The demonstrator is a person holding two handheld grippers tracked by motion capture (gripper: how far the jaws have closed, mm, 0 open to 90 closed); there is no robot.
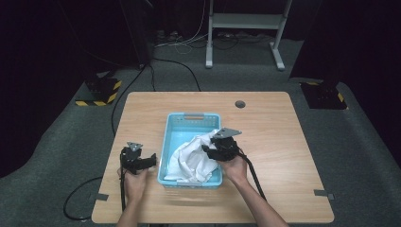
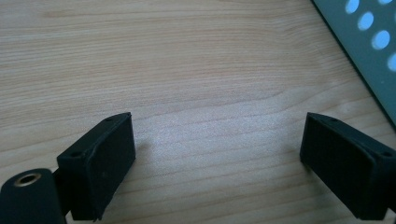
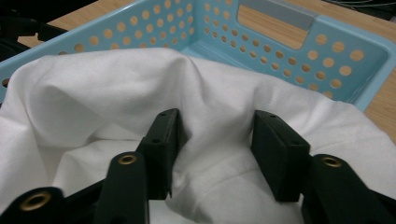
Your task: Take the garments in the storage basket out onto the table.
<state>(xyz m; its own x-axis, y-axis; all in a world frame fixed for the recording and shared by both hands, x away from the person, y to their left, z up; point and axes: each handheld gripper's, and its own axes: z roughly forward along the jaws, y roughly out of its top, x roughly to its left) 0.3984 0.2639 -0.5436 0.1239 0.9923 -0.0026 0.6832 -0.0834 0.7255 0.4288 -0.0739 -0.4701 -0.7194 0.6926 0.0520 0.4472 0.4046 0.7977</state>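
The right hand-held gripper (image 3: 215, 154) is clamped on a fold of white cloth (image 3: 93, 93) in the basket (image 3: 327, 51); the left hand-held gripper (image 2: 217, 163) rests with its jaws apart on the desk (image 2: 187, 60).

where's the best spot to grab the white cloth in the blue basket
Take the raised fold of the white cloth on the basket's right side, coming from above over the low right wall. The cloth bunches up into a ridge there, and the right tool already straddles that ridge with a jaw on each side.
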